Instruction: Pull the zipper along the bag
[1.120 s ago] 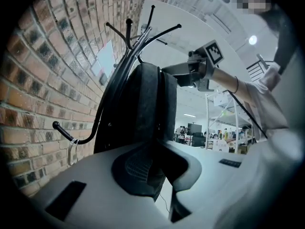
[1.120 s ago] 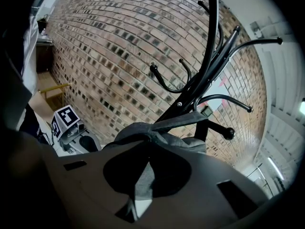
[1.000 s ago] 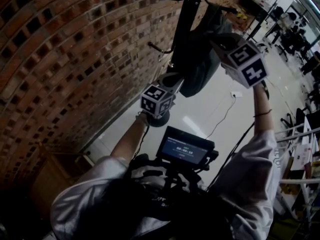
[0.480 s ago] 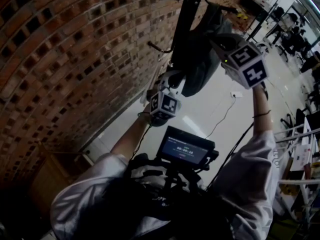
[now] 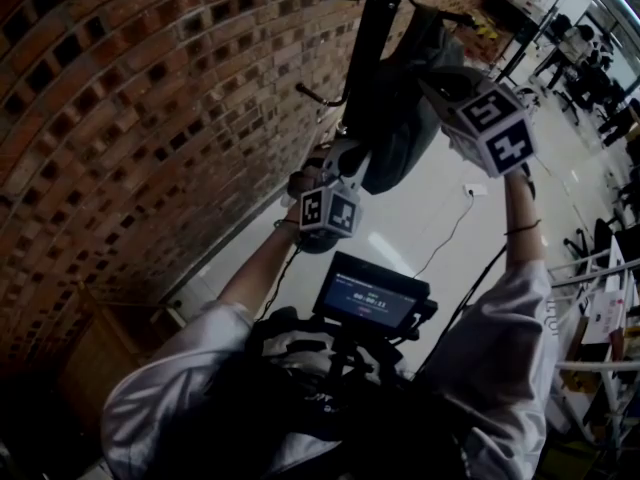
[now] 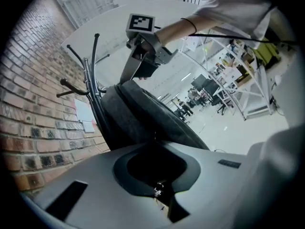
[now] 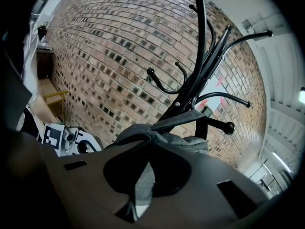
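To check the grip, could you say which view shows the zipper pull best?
The left gripper view: the zipper pull glints between the left tongs, which have just been closing. The head view shows only the bag; the right gripper view, its fabric.

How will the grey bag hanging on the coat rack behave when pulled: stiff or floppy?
Probably floppy: the grey bag sags in soft folds from the coat rack. It hangs free, so it may swing unless the right gripper, shut on its fabric, steadies it.
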Motion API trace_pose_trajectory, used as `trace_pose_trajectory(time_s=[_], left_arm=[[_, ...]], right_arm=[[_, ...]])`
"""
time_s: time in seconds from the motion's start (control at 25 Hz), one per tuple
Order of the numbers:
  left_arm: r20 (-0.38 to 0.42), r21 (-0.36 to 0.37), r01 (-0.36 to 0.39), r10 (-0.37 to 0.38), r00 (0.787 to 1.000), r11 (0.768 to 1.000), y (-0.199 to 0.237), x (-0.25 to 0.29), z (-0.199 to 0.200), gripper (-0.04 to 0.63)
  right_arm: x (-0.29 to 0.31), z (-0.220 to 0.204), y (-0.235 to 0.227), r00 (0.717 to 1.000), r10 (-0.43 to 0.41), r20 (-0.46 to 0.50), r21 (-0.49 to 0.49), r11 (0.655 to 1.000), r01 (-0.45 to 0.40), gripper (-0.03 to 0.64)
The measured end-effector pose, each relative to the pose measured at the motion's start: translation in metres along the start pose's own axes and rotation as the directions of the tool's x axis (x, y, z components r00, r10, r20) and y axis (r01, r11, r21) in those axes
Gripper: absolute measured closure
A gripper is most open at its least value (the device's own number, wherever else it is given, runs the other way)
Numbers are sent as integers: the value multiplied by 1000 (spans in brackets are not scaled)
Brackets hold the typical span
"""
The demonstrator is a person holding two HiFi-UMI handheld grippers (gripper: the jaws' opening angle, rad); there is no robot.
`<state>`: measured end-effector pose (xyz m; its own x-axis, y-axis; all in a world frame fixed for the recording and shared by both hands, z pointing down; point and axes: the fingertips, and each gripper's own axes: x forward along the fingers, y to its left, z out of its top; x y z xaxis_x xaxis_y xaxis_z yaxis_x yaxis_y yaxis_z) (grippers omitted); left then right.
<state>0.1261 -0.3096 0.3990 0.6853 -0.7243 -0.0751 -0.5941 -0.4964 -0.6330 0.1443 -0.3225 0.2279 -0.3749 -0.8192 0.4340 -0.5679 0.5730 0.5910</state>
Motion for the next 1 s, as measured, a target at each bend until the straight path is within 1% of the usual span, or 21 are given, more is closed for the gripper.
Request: trace_pose_trajectory(time_s=[0.12, 0.2, 0.36, 0.48, 0.76, 0.92, 1.0], left_arm=[[12, -65, 39, -39, 999, 997, 0, -5, 3, 583], [13, -85, 63, -62, 998, 994, 1, -8, 6, 583], [6, -84, 81, -81, 997, 993, 4, -13, 13, 583], [-2, -99, 84, -85, 996, 991, 10, -17, 17, 583], [0, -88, 91, -92, 996, 992, 28, -19, 34, 583], [-2, -118, 92, -93, 996, 989, 44, -18, 52, 583], [-12, -114, 107, -110, 994, 988, 46, -17, 57, 583]], right_arm=[[0, 0, 0, 1000, 2, 8, 6, 1000, -2, 604], [0, 0, 0, 1000, 2, 12, 10, 1000, -3, 604], [-1, 0, -2, 1000, 1, 16, 16, 1000, -1, 604], [0, 1, -1, 1000, 0, 22, 18, 1000, 0, 604], [-1, 2, -2, 999, 5, 38, 34, 999, -6, 604], [-1, 1, -2, 999, 11, 48, 44, 999, -13, 604], [-2, 0, -2, 999, 14, 51, 47, 999, -17, 604]])
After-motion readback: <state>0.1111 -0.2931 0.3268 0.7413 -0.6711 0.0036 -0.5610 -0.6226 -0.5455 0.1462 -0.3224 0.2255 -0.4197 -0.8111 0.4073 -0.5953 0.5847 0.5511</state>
